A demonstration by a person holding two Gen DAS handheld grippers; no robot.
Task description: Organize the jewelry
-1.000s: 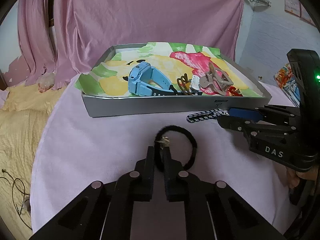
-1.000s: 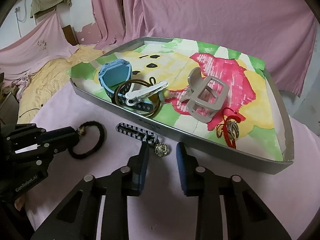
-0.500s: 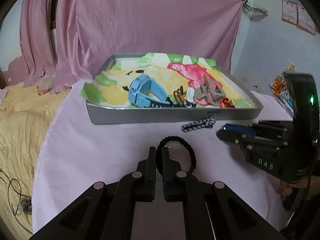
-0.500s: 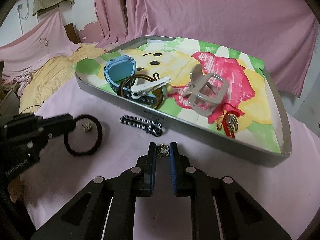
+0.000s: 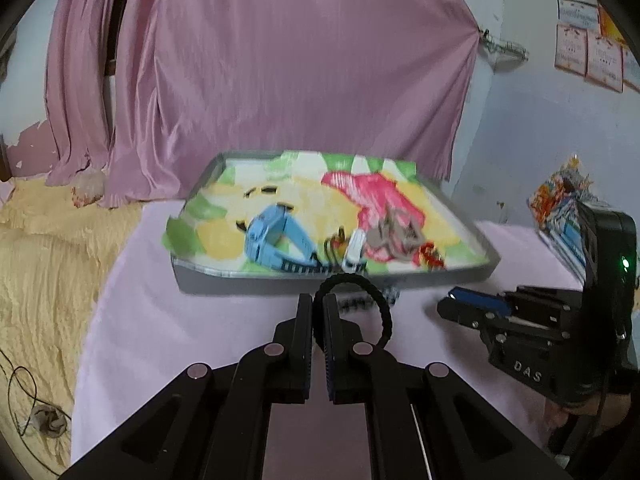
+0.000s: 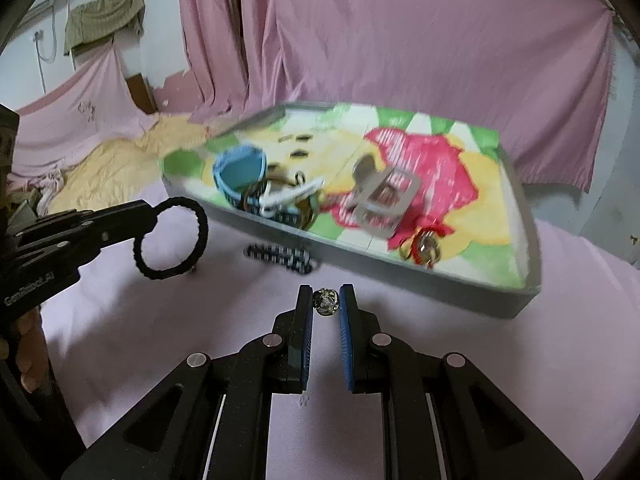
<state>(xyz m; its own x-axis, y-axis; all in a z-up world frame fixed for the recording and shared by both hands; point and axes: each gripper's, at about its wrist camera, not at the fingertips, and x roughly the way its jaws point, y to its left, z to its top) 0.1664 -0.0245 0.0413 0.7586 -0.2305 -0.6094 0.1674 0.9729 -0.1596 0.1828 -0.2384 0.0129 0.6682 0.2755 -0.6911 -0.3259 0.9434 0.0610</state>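
Two claws up over the pink-covered table [image 6: 560, 360]. Left claw [image 5: 317, 312] clenched on a black hair tie [image 6: 173, 238], loop hanging clear of the cloth, its small charm dangling below. Right claw [image 6: 326, 304] grasping a small metallic bead [image 6: 326, 302] between its blue pads [image 6: 347, 344], bead at the tips. Ahead of both claws: grey tray [image 6: 420, 280] lined with flowered paper, holding a blue watch [image 6: 240, 170], white clip [image 6: 290, 196], grey claw clip [image 6: 382, 200] and red-corded charm [image 6: 424, 242]. Black-and-white striped hair clip [image 6: 280, 256] on the cloth between right claw and tray's near wall, just beside the wall. Tray contents blurred. Person's fingers [image 6: 32, 360] visible behind the left claw's handle.
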